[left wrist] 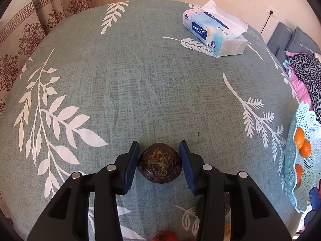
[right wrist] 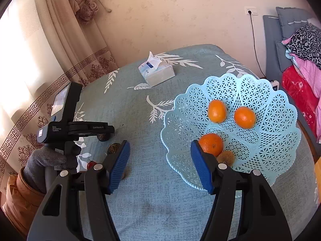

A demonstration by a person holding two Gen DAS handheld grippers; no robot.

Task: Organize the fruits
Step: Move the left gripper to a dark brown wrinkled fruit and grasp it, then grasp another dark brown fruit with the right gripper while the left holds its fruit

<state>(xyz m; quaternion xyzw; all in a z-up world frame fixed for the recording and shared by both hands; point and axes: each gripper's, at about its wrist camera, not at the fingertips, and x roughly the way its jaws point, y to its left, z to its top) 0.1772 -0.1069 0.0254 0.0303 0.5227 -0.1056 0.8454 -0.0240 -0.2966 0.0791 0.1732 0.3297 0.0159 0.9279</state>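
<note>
Nearest the left camera, the left gripper point(left wrist: 159, 163) has its pads spread either side of a dark, wrinkled fruit point(left wrist: 159, 163) on the tablecloth point(left wrist: 124, 84), not yet closed; a hard or off-centre squeeze could, I judge, roll or crush it. Off right sits the lace basket point(right wrist: 266, 140) with three oranges point(right wrist: 217, 110), the right gripper point(right wrist: 159, 165) open and empty before it, a tissue box point(left wrist: 215, 33) far beyond

You are working in a home bedroom: patterned curtains point(right wrist: 66, 40), a leaf-print bedspread point(left wrist: 140, 80), folded clothes point(right wrist: 303, 60) piled by the headboard point(right wrist: 280, 32), a tissue box point(left wrist: 214, 34).
</note>
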